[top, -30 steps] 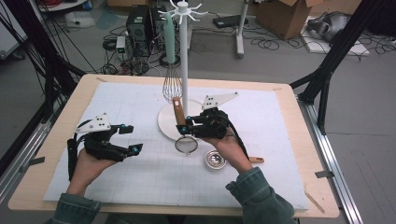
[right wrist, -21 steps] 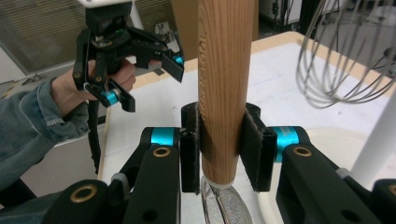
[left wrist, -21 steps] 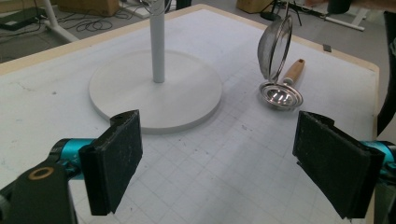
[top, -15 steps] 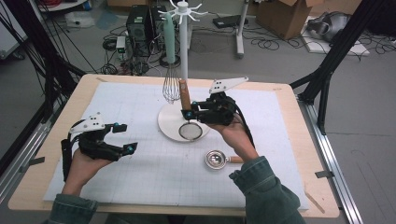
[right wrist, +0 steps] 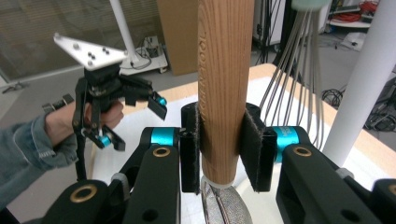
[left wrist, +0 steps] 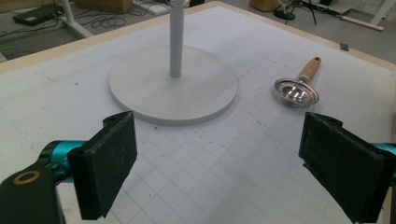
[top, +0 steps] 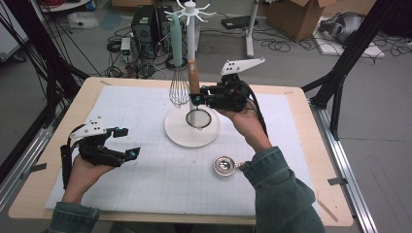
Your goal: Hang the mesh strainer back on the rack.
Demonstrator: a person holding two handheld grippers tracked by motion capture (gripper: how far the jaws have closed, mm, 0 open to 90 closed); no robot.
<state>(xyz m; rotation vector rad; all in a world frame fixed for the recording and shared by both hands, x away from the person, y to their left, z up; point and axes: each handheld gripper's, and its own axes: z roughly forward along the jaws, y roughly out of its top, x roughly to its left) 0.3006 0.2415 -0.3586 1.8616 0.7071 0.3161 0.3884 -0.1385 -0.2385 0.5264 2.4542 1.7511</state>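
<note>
Tabletop (top: 145, 204): covered by a white gridded mat, with a bare wooden margin along the edges; wide free mat lay between the two hands and in front of the stand.
Stand (top: 191, 127): a round white base with an upright pole, near the far middle of the mat; a whisk (top: 179, 88) hung beside the pole.
Right arm: came in from the lower right in a denim sleeve, forearm reaching forward and up toward the pole.
Right gripper (top: 198, 99): held level above the base, clamped on the wooden handle of the strainer (top: 198, 118).
Strainer: upright, handle up, mesh bowl hanging just above the base, close beside the pole and whisk.
Left hand: low at the left of the mat, near its left edge.
Left gripper (top: 125, 142): pointing toward the stand, jaws wide apart after just opening further, nothing between them.
Spoon (top: 225, 165): a small metal bowl with a wooden handle, lying on the mat by the right sleeve, well clear of the base.
Right gripper view: showed the pads (right wrist: 252, 149) pressed on both sides of the handle, and the left gripper farther off.
Left gripper view: showed the handle of the spoon (left wrist: 297, 90), partly covered by the sleeve from above.
</note>
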